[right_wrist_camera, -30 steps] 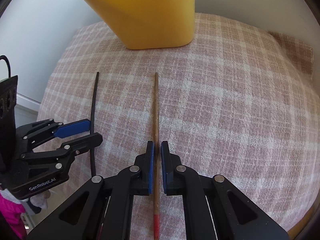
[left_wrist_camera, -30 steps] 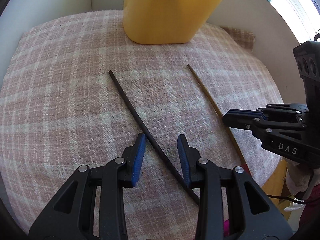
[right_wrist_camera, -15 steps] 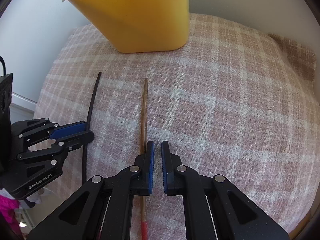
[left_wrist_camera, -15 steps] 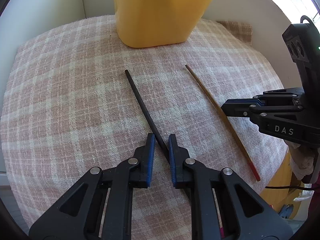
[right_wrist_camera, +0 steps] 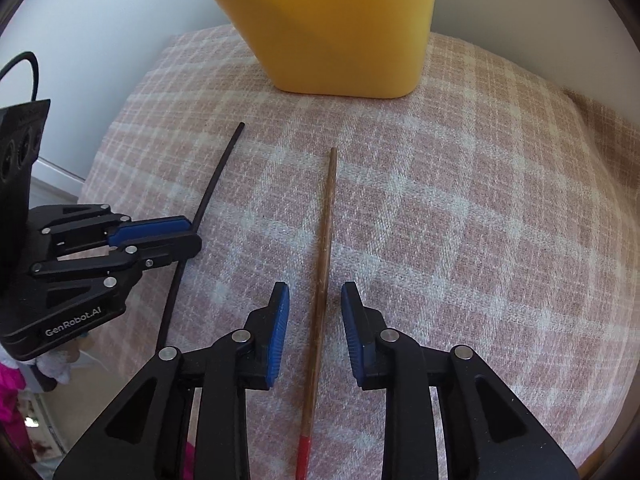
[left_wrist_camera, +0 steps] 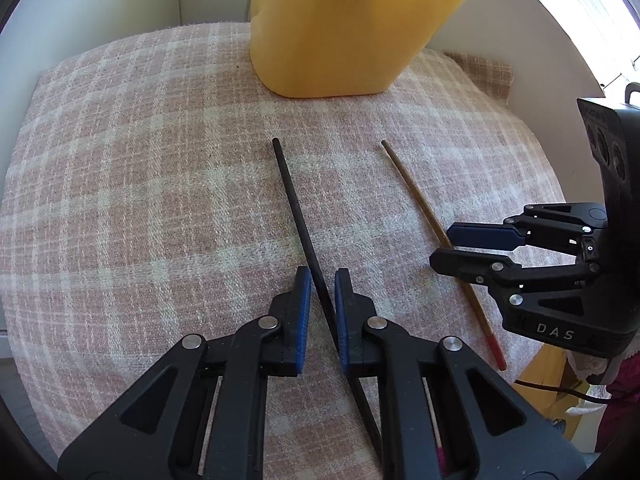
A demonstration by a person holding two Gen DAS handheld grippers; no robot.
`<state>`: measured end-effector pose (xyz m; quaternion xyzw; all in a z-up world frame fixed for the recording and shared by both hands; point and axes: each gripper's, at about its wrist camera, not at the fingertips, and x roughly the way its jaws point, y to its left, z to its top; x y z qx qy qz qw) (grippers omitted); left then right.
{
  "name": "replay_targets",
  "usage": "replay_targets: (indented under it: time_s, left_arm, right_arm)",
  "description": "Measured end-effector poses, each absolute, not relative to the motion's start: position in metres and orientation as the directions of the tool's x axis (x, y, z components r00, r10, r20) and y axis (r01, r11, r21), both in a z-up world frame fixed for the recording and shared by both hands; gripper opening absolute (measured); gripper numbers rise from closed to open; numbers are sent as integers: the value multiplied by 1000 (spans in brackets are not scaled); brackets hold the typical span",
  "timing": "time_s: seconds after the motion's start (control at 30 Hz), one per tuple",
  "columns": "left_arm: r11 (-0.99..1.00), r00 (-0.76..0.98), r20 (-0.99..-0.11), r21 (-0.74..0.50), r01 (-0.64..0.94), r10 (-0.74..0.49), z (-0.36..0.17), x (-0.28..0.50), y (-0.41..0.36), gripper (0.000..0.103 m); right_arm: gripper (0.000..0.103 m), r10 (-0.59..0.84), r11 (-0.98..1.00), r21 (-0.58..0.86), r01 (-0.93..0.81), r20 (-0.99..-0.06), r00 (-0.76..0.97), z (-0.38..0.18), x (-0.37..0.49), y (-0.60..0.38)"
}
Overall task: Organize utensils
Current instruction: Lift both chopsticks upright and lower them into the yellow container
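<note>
A black chopstick lies on the pink plaid cloth; my left gripper straddles it, jaws narrowly parted with the stick against the right pad. It also shows in the right wrist view. A brown chopstick with a red end lies parallel to its right; my right gripper is open around it, pads apart from it. The brown stick shows in the left wrist view under the right gripper. The left gripper shows in the right wrist view. A yellow container stands behind.
The yellow container stands at the back of the cloth near white walls. The cloth drops off at the near and side edges. A cable and pink items lie off the edge at the lower left of the right wrist view.
My right gripper, shut on the brown chopstick before, has opened around it. My left gripper closed in on the black chopstick, then parted slightly. Both views shifted closer to the container.
</note>
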<state>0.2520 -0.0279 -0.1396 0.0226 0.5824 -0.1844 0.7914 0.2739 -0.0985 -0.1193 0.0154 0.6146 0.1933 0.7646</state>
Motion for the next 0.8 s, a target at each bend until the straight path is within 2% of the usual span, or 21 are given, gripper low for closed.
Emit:
replay_targets:
  time_s: [0.03, 0.17, 0.23, 0.43, 0.63, 0.8]
  left_arm:
    - [933, 250, -935, -168, 318, -253, -142, 254, -29, 10]
    - [931, 262, -939, -125, 343, -223, -143, 258, -38, 10]
    - [926, 282, -934, -107, 361, -218, -144, 256, -44, 10]
    - [927, 340, -895, -171, 332, -287, -137, 242, -29, 4]
    - [916, 470, -797, -251, 313, -379, -110, 216, -8, 3]
    - [901, 578, -695, -284, 327, -428, -77, 196, 0, 3]
  right_arm:
    - [24, 310, 926, 255, -279, -935, 173, -120, 275, -98]
    - [9, 273, 937, 217, -274, -945, 182, -121, 279, -94]
    - [6, 280, 937, 226, -266, -942, 183, -121, 280, -96]
    - [5, 316, 934, 262, -241, -922, 223, -115, 268, -119]
    - [5, 410, 912, 369, -181, -840, 356, -92, 249, -146]
    - [5, 412, 909, 388, -155, -774, 481, -74, 227, -161]
